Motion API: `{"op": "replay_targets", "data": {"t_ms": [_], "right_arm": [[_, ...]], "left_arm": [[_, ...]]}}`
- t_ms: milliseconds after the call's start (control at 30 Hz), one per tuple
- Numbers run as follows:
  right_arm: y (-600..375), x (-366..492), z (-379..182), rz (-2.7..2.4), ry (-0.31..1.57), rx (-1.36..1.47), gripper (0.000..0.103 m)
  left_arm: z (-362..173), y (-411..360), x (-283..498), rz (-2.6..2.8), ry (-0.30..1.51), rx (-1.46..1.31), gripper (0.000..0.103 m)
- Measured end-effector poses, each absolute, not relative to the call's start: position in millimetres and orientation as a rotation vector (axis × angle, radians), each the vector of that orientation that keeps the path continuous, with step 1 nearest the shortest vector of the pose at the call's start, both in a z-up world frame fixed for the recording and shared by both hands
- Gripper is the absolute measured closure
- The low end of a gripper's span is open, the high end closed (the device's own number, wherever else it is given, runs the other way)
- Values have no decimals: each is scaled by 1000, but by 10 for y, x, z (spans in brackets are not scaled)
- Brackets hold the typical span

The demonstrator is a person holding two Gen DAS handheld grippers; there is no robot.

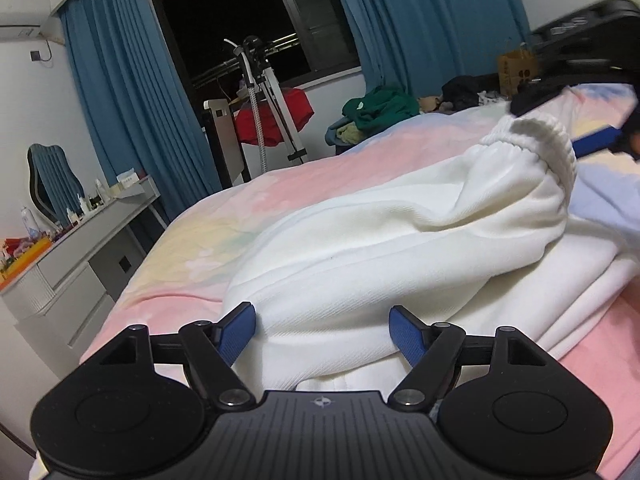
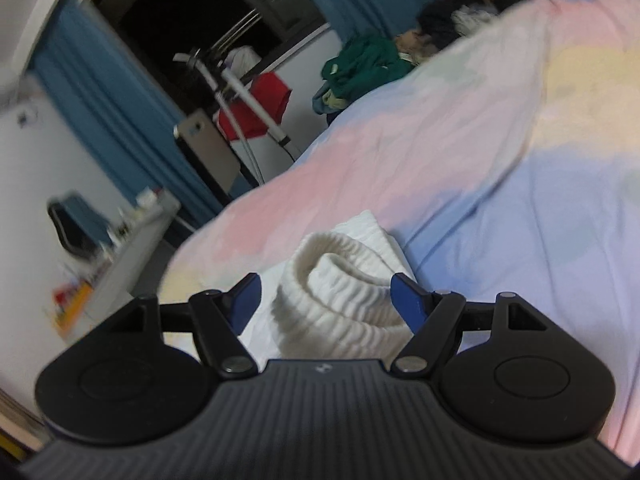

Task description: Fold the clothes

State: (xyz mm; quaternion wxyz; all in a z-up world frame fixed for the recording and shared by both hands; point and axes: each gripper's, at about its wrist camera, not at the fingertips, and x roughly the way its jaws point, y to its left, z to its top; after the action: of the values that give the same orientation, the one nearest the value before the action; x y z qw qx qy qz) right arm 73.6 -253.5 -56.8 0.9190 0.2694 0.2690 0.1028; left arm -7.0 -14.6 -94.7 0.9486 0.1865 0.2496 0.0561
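A white sweatshirt (image 1: 380, 240) lies partly folded on the pastel bedspread (image 1: 240, 208). Its sleeve bulges up, with the ribbed cuff (image 1: 532, 136) raised at the upper right. My left gripper (image 1: 322, 330) is open, its blue pads either side of the garment's near edge. In the left wrist view the right gripper (image 1: 592, 80) appears blurred at the top right, by the cuff. In the right wrist view the right gripper (image 2: 326, 300) is open, with the ribbed cuff (image 2: 344, 292) curled between its blue pads, over the bedspread (image 2: 500, 160).
A grey dresser (image 1: 80, 256) with bottles and a mirror stands left of the bed. A garment steamer stand (image 1: 264, 96) and red cloth (image 1: 288, 116) are by the window. A pile of green and dark clothes (image 1: 380, 108) lies at the bed's far end.
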Motion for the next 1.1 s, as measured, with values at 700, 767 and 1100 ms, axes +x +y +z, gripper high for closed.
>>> {"op": "replay_targets", "data": {"t_ms": [700,767,1100], "right_arm": [[-2495,815,-927,212,682,645,22],[-2462,770,-874,191,661,599,38],[-2617,478,-577,212,526,624,53]], "left_arm": [[-916,-36,-191,149,512,241,23],[-937,-42,-189,170,524,254,21],[-931,175,-174,224,575,107,17]]}}
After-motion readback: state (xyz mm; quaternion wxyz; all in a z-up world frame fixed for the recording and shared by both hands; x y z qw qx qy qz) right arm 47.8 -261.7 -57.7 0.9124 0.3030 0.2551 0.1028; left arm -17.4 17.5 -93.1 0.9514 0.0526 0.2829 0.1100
